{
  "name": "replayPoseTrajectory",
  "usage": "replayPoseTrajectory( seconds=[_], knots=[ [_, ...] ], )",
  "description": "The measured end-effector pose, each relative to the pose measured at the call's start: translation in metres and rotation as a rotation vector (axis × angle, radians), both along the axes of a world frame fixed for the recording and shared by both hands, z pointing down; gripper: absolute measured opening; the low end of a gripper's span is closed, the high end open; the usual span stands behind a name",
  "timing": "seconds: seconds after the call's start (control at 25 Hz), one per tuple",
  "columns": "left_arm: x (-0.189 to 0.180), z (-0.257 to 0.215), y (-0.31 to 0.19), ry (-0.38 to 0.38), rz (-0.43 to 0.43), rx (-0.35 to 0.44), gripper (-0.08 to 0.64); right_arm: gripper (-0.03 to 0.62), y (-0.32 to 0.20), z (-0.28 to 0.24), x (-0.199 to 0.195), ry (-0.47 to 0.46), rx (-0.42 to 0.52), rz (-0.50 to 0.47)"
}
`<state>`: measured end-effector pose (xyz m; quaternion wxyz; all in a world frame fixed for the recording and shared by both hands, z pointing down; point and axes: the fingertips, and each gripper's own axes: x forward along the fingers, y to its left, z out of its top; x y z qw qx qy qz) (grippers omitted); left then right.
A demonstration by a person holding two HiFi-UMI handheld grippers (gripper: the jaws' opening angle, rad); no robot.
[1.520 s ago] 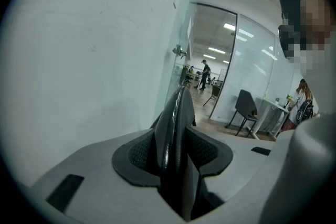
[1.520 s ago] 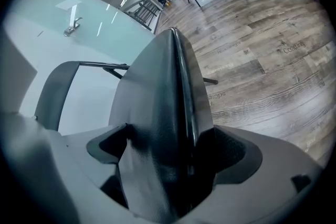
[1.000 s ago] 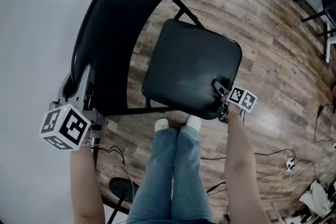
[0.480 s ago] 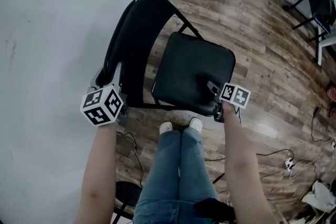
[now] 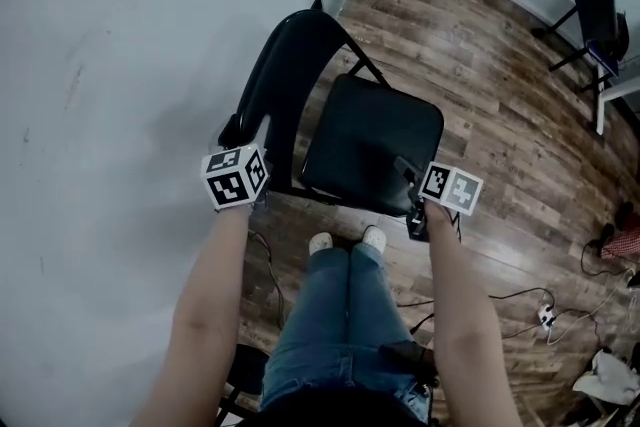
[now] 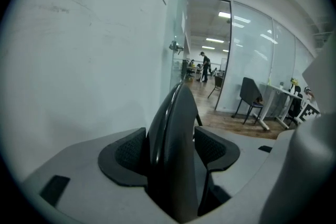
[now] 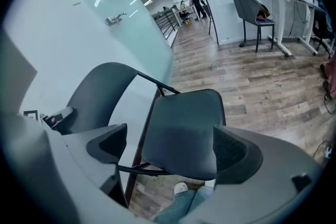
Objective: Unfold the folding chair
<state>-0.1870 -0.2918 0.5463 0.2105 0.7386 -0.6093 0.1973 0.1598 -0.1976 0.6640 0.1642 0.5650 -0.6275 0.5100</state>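
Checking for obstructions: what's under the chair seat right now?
Below the seat's front edge show a dark frame crossbar, two white shoes and wooden floor. The floor directly beneath the seat is covered by it.

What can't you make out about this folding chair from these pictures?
- Frame under the seat: head view, covered by the seat; right gripper view, lower part behind the right claw.
- Person down the corridor, left gripper view: too small for detail.
- White bundle, head view's bottom right: too small to identify.
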Motion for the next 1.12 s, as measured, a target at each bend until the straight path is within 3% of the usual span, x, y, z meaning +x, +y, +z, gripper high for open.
replayPoseTrajectory(
  seconds=[0.08,0.28,0.56,0.72,0.84,1.12],
  knots=[
    [0.004,-0.008,0.003,0.007,0.008,-0.015,0.317,0.491,0.001,-0.023,-0.001,0.003,0.021,-0.015],
    [0.004,-0.038,0.007,-0.023,0.023,-0.009,0.335,0.491,0.005,-0.067,-0.020,-0.034,0.035,-0.069],
    [0.016,-0.087,0.029,-0.023,0.096,0.015,0.403,0.491,0.013,-0.120,-0.038,0.024,0.048,-0.153],
    [0.030,-0.125,0.044,0.017,0.129,0.063,0.443,0.489,0.021,-0.155,-0.040,0.063,0.110,-0.228],
    [0.038,-0.152,0.048,0.030,0.160,0.117,0.443,0.489,0.023,-0.183,-0.035,0.077,0.168,-0.229],
    [0.050,-0.208,0.063,0.013,0.208,0.235,0.443,0.488,0.030,-0.252,-0.031,-0.004,0.309,-0.192]
  ],
)
